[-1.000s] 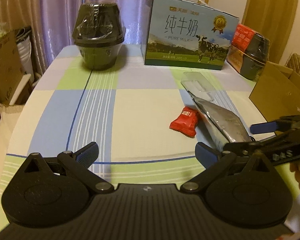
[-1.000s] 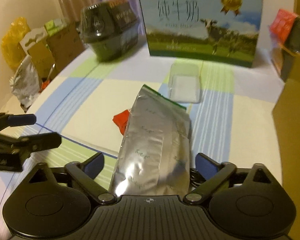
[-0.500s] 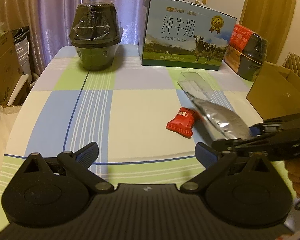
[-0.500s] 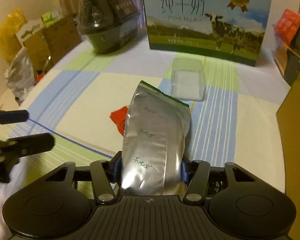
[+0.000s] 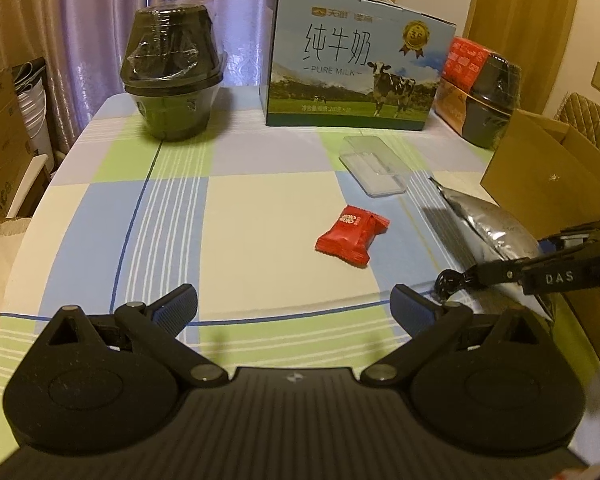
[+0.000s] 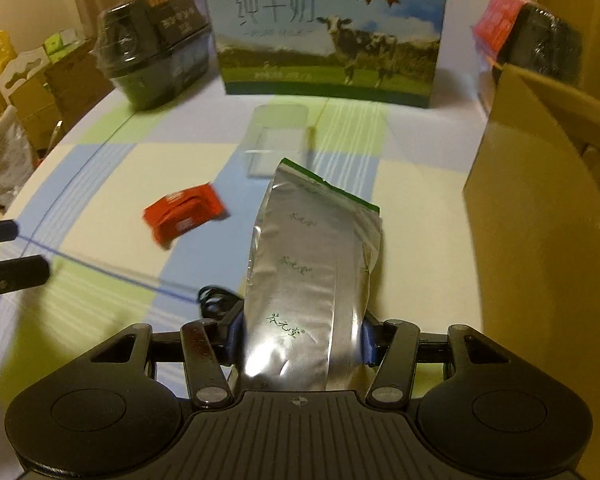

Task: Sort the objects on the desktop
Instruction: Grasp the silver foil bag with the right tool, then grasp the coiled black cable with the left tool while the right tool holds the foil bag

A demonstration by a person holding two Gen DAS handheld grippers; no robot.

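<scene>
My right gripper is shut on a silver foil pouch, which is lifted off the checked tablecloth and points toward the open cardboard box on the right. In the left wrist view the same silver pouch hangs at the right, with the right gripper clamped on it. A red candy packet lies on the cloth mid-table; the right wrist view shows the red packet to the left of the pouch. My left gripper stands open above the near edge, with nothing between its fingers.
A clear plastic tray lies behind the candy. A milk carton box and a wrapped dark bowl set stand at the back. Another wrapped bowl set sits at the back right. A small black ring lies near the pouch. Cartons crowd the floor on the left.
My right gripper shut on the silver pouch, lifted it off the cloth and carried it right toward the cardboard box. The left gripper stayed open and barely moved.
</scene>
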